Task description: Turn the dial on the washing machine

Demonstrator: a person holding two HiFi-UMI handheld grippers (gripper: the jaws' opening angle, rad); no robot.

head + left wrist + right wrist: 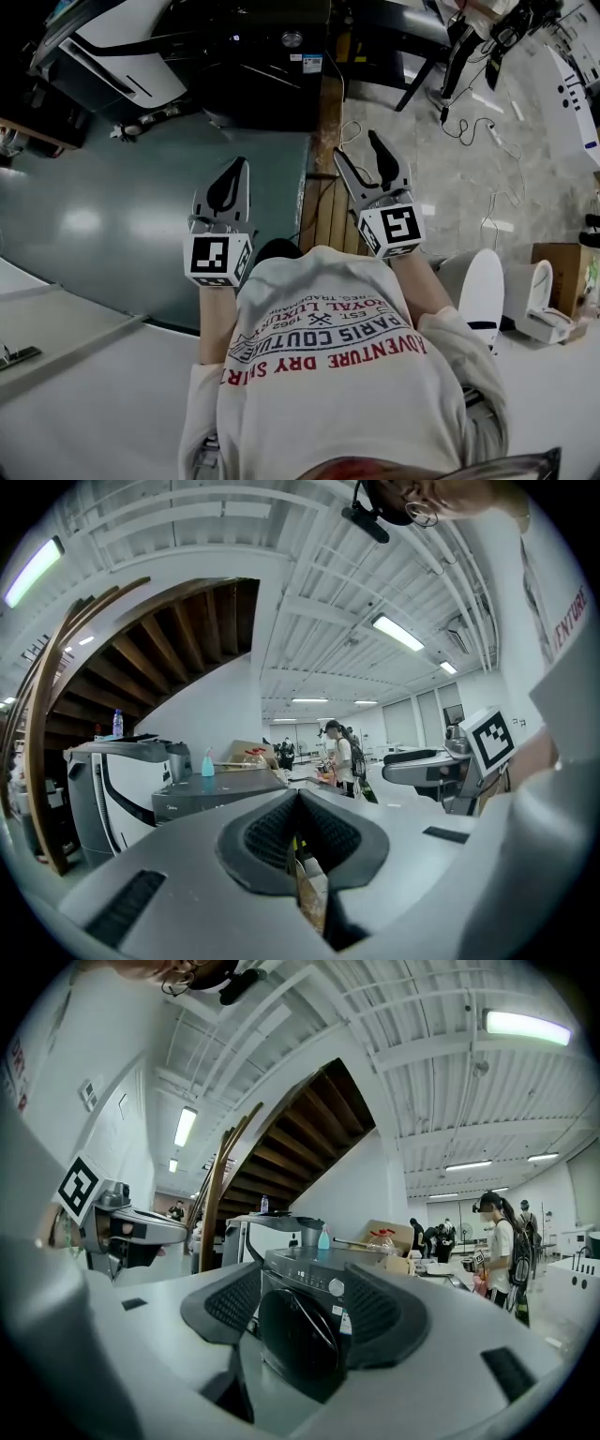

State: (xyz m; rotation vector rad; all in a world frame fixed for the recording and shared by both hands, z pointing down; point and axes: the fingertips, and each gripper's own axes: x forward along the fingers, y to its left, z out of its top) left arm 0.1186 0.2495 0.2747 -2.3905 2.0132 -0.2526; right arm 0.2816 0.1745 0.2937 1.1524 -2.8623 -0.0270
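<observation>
While left gripper (242, 164) sits closed, right gripper (356, 143) gapes

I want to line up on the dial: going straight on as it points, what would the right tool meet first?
The right tool, open, points at the washer. It would likely meet its front, just below the dial. The way there looks free, though depth is unclear.
</observation>
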